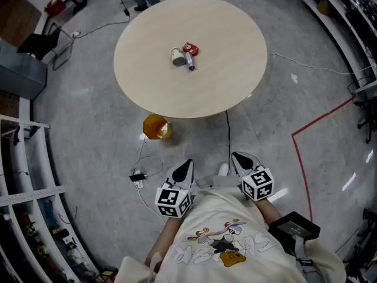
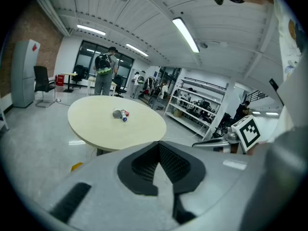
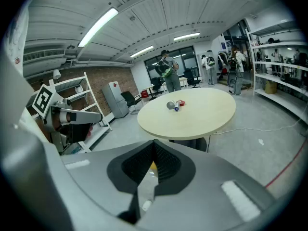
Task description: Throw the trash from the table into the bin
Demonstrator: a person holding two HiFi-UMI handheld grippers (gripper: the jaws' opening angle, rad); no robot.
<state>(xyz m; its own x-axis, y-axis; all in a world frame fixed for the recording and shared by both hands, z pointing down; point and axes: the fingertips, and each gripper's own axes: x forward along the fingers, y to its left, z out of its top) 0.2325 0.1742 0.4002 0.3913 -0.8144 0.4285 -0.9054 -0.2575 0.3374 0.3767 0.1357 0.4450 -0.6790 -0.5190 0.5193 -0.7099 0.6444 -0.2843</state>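
The trash [image 1: 184, 55], a crumpled grey cup, a red wrapper and a small tube, lies bunched mid-table on the round, pale, smooth table [image 1: 230, 87]. A yellow bin [image 1: 156, 127] stands on the grey floor [image 1: 94, 128] by the near edge. The left gripper [image 1: 188, 162] and right gripper [image 1: 237, 155], jaws pressed together and empty, are well apart from the table.
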